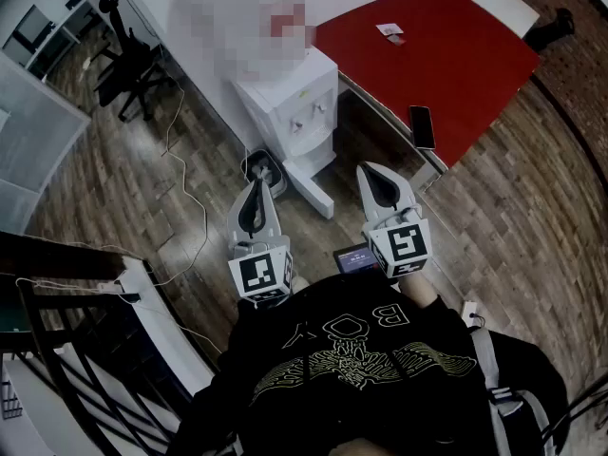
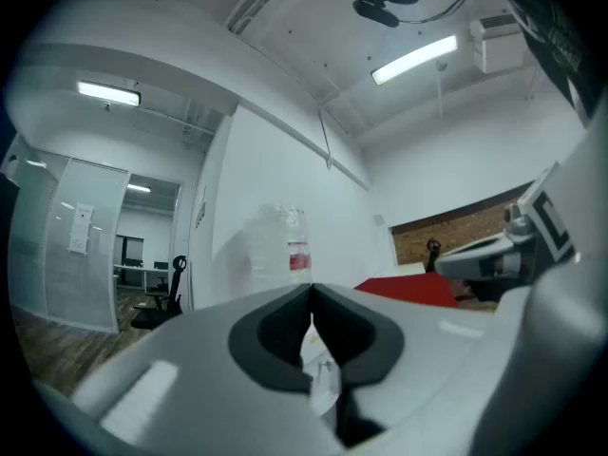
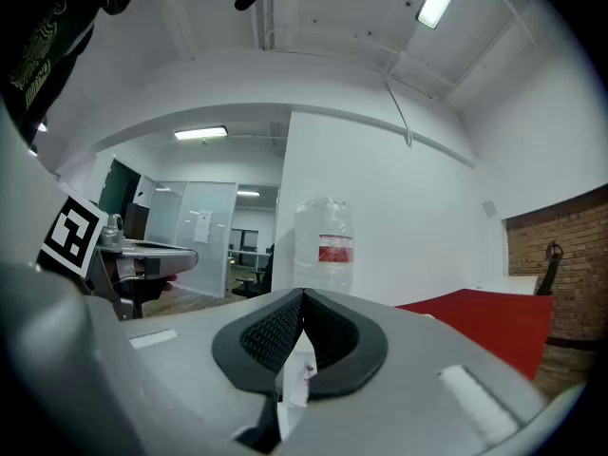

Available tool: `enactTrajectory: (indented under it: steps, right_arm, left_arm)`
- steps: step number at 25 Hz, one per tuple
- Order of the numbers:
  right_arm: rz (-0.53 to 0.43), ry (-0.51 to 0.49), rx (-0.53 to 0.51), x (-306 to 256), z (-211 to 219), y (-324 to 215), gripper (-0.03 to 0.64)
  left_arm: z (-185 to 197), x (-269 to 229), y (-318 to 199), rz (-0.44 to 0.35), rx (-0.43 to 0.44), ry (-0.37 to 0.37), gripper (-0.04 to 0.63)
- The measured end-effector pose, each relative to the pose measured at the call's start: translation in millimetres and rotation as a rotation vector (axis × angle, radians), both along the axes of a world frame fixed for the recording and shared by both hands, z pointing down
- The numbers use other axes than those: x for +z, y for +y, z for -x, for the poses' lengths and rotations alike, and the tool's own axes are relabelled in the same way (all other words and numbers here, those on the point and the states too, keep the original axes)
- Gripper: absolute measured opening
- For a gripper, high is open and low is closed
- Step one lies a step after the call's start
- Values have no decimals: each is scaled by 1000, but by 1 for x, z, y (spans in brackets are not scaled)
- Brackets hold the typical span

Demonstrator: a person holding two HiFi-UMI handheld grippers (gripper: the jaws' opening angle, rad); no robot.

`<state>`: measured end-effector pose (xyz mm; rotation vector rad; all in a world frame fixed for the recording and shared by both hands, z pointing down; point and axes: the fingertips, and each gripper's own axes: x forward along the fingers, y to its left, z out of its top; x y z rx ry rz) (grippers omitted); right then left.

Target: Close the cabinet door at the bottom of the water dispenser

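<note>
Count of grippers: two, both held level in front of you.
- The left gripper [image 1: 256,187] has its jaws together at the tips, with nothing between them.
- The right gripper [image 1: 372,169] is the same: jaws closed tip to tip and empty.
- There are two marker cubes, one at the rear of each gripper, close to your chest.

Task items: one water dispenser [image 1: 294,112], white, standing against the wall at the near corner of the red table [image 1: 446,55].
- Its one cabinet door [image 1: 310,188] is at the bottom and stands open. It is swung out over the wood floor toward you.
- In the head view the door's free edge lies between the two gripper tips. Neither gripper touches it.

On top of the dispenser is one water bottle [image 3: 323,243], clear with a red label. It shows in both gripper views [image 2: 281,240].

Other items:
- One phone [image 1: 422,126] lies at the near edge of the red table.
- One small card [image 1: 390,33] lies farther back on the table.
- One black office chair [image 1: 128,65] stands to the left, well apart from the dispenser.
- One white cable [image 1: 180,160] trails across the floor between the chair and the dispenser.
</note>
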<state>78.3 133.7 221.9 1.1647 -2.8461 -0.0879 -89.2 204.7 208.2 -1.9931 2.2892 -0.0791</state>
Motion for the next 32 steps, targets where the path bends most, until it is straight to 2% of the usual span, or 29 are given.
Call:
enactTrajectory:
  steps: [9,12,17,21,25,28,32]
  right_arm:
    - [-31,-16,11,-1,-31,-16,-2]
    - [-10,-26,20,4,-31,-26,-2]
    - [10,-38,23,4,-16,-45,-2]
    - [10,-67,55,0,-6,-69,-2]
    - [10,2,60,8,24,-81,-2]
    - [7,26,59,16,48,-87,-2]
    - [-26,63,56,18,70,-105,-1]
  left_arm:
    - [-29,1,-20,-10,-8,-15,8]
    - [-31,6,-26,-2,5,-18,8]
    - [-14,12,-51,10,16,5,8]
    - [-15,15,-80,4,117,1,8]
    - [3,16,-97,13,159,27,8]
    - [26,27,-114,34,180,7,8]
    - [45,28,-140,-4,181,11,8]
